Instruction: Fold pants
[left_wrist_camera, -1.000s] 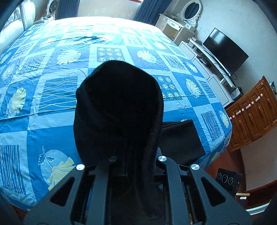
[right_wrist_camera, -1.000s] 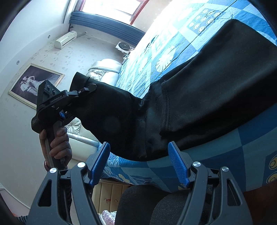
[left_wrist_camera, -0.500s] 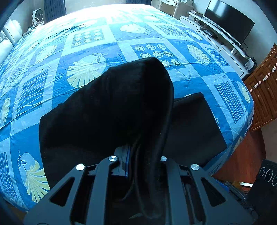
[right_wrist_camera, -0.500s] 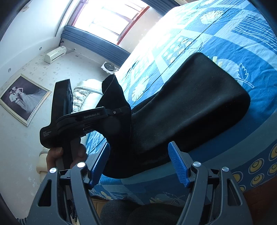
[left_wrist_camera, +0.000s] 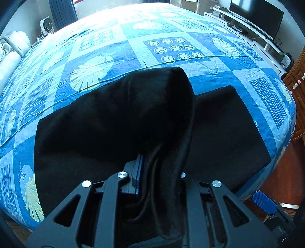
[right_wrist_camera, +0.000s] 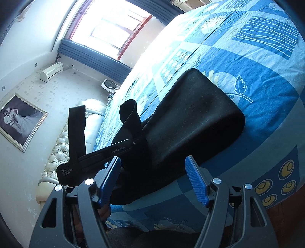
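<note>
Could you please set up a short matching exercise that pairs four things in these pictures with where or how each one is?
Things:
1. black pants
2. left claw
3. right claw
4. television

Places or states:
A. empty, blue pads spread apart
B. on the white unit beside the bed
C. lying on the blue patterned bedspread, one end lifted
D. jaws opening, black fabric between them

Pairs: 1-C, 2-D, 3-A, 4-B

Pants (left_wrist_camera: 219,129) on bed (left_wrist_camera: 114,57) (near its edge).
</note>
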`<act>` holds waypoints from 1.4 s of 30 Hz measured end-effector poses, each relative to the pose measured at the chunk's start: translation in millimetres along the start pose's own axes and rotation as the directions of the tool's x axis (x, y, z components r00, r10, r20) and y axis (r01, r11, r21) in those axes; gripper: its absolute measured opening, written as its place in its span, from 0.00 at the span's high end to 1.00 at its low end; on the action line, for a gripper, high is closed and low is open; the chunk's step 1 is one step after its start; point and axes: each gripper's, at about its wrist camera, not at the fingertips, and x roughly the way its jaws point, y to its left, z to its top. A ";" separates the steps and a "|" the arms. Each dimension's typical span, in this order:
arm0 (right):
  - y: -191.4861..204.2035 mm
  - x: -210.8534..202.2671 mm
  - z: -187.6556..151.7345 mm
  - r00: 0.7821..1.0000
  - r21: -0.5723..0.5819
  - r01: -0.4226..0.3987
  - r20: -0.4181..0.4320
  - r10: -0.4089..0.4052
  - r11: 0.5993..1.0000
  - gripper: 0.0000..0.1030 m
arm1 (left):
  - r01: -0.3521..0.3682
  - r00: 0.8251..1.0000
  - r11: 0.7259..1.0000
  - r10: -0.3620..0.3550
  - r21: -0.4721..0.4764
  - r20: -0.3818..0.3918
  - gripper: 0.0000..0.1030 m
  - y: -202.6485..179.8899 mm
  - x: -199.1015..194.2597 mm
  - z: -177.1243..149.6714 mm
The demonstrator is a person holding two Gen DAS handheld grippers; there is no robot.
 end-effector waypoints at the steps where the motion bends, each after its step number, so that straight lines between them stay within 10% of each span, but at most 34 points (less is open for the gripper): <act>1: -2.7 -0.4 1.1 1.000 0.001 0.002 0.002 -0.002 1.000 0.32 | 0.004 1.000 1.000 -0.004 -0.002 0.002 0.82 -0.7 -0.3 -0.4; 13: 1.7 -17.0 3.4 0.998 -0.007 0.046 0.050 -0.045 0.999 0.32 | 0.156 0.985 0.988 -0.155 -0.014 0.071 0.37 -5.2 -33.8 -24.5; 20: 16.0 -11.7 7.3 0.999 -0.039 0.031 0.027 -0.030 0.999 0.32 | 0.114 0.956 0.991 -0.090 -0.070 0.280 0.09 42.2 -98.2 -64.8; 29: 40.0 50.5 36.9 0.990 -0.126 0.034 -0.134 -0.051 0.991 0.29 | 0.028 0.982 0.953 0.030 -0.302 0.184 0.07 151.6 -80.2 -110.6; 34: 44.5 97.9 59.5 0.954 -0.222 0.154 -0.221 -0.203 0.963 0.29 | 0.035 0.988 0.926 0.024 -0.375 0.153 0.07 183.4 -71.5 -131.8; 39: 37.2 132.9 60.8 0.914 -0.182 0.123 -0.362 -0.183 0.976 0.29 | 0.037 0.990 0.927 0.016 -0.373 0.140 0.07 191.5 -67.8 -134.4; 42: 35.6 139.1 58.2 0.905 -0.149 0.097 -0.398 -0.149 0.984 0.65 | 0.063 0.990 0.920 -0.007 -0.386 0.144 0.07 194.9 -67.4 -133.5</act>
